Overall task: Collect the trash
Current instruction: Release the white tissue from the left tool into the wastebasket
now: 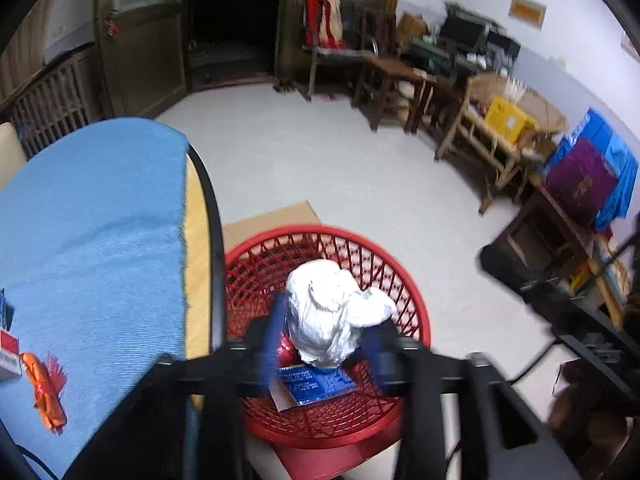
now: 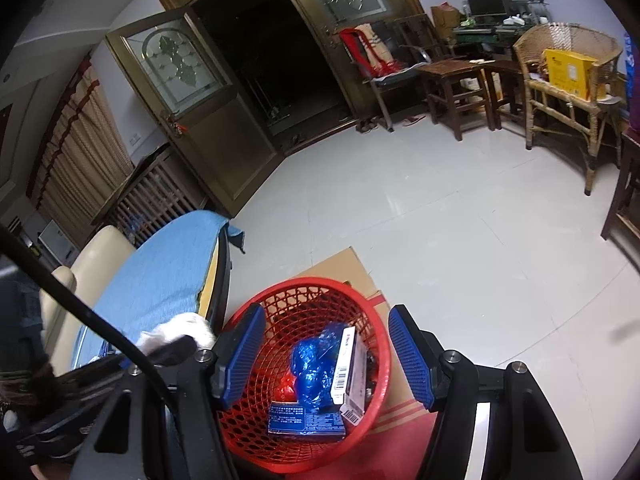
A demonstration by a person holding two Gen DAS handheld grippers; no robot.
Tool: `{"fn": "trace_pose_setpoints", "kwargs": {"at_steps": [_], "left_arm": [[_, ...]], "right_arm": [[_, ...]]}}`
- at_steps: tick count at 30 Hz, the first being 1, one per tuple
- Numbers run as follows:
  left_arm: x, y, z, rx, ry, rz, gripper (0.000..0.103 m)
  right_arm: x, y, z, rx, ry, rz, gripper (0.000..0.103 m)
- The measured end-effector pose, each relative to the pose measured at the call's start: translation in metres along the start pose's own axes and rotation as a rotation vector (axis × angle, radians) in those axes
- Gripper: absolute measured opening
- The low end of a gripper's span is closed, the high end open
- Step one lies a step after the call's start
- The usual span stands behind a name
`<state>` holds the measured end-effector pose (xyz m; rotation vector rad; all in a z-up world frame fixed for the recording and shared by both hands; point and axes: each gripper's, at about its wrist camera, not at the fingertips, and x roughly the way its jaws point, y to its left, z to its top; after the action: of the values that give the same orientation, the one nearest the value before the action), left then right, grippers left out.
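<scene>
Item: red mesh basket (image 2: 256, 432), on the floor on flattened cardboard (image 2: 340, 268), close against the rounded edge of the table (image 1: 212, 240); judged to be set there so that trash lifted off the table needs only a short carry past that edge

Contents, right wrist view: crumpled blue plastic (image 2: 314, 372); white barcoded carton (image 2: 347, 368) leaning on the basket wall; flat blue packet (image 2: 306, 420) on the bottom; small red scrap (image 2: 285, 392) beside it

Item: crumpled white paper wad (image 1: 328, 316), between the blue pads of the left gripper (image 1: 329, 340), above the basket opening. Pads stand close on either side; whether they press on it or have let go cannot be told, the frame being blurred. Held over the middle of the basket, presumably so the wad lands inside, not on the rim

Item: right gripper (image 2: 326, 356), jaws released and wide apart, nothing between them, poised over the basket; judged to have its piece already in

Remaining on the blue cloth (image 1: 100, 220), near the table's near edge: orange wrapper (image 1: 44, 392) with red fringe; red-and-white box (image 1: 8, 356), partly out of frame. Both judged not yet collected
</scene>
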<state>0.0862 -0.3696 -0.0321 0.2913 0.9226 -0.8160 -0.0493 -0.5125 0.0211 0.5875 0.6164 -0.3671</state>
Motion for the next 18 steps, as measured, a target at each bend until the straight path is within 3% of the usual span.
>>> {"fn": "trace_pose_setpoints", "kwargs": {"at_steps": [2,6,9,18], "left_arm": [[0.004,0.0,0.0,0.003,0.006,0.04,0.085],[-0.013,0.006,-0.001,-0.007,-0.034,0.025,0.085],[-0.03,0.016,-0.004,-0.02,-0.068,0.055,0.085],[-0.076,0.072,-0.032,-0.139,-0.123,0.123,0.085]], "right_arm": [[-0.007,0.001,0.002,-0.005,-0.008,-0.005,0.069],[-0.023,0.007,0.007,-0.028,-0.034,-0.015,0.068],[-0.029,0.016,0.009,-0.034,-0.045,-0.008,0.068],[-0.037,0.081,0.0,-0.15,-0.034,0.069,0.068]]}}
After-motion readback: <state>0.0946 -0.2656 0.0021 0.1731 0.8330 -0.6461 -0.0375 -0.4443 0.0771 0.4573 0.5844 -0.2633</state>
